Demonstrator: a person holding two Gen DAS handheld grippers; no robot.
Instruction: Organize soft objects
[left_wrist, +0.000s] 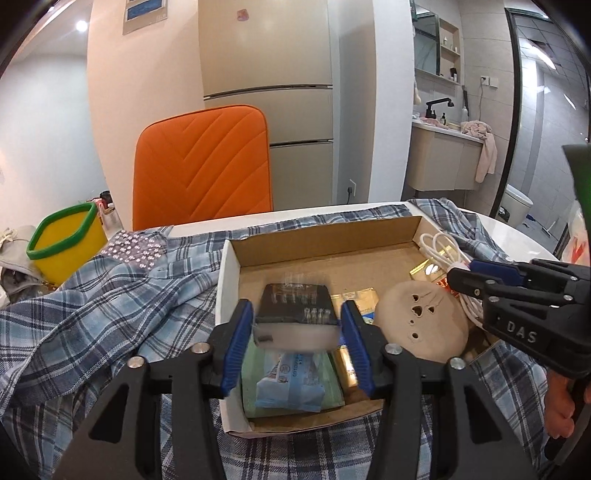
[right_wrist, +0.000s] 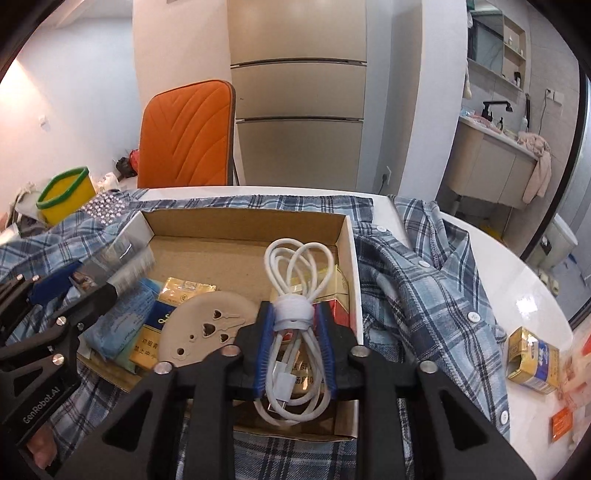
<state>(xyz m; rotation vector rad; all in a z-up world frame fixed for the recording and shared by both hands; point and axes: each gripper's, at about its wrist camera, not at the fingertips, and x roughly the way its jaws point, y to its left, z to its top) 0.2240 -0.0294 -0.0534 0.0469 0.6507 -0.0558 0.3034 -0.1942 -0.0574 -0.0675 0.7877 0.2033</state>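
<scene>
A coiled white cable (right_wrist: 295, 325), bound at its middle by a white wrap, is seen lying in the right part of an open cardboard box (right_wrist: 243, 225), on top of red and gold packets. It sits between the blue-padded fingers of the right gripper (right_wrist: 293, 328), which stand slightly apart on either side of the wrap; whether the pads still press on it cannot be told. Left of the cable in the box, a round beige disc (left_wrist: 421, 325) with small cut-outs is leaned over flat packets, among them a pale blue pack (left_wrist: 290, 391) on a green one. Above those packs, at the box's left part, a dark, motion-blurred block with a pale underside (left_wrist: 295, 317) is seen between the fingers of the left gripper (left_wrist: 297, 347), which are released, a gap showing on each side. The box rests on a blue plaid shirt (right_wrist: 424, 266) spread over a white worktop (right_wrist: 517, 280). Right of the box, on the bare worktop, a small yellow carton (right_wrist: 532, 354) is seen. Beyond the box an orange chair (left_wrist: 203, 162) is placed, with a yellow green-rimmed bin (left_wrist: 66, 236) to its left.
</scene>
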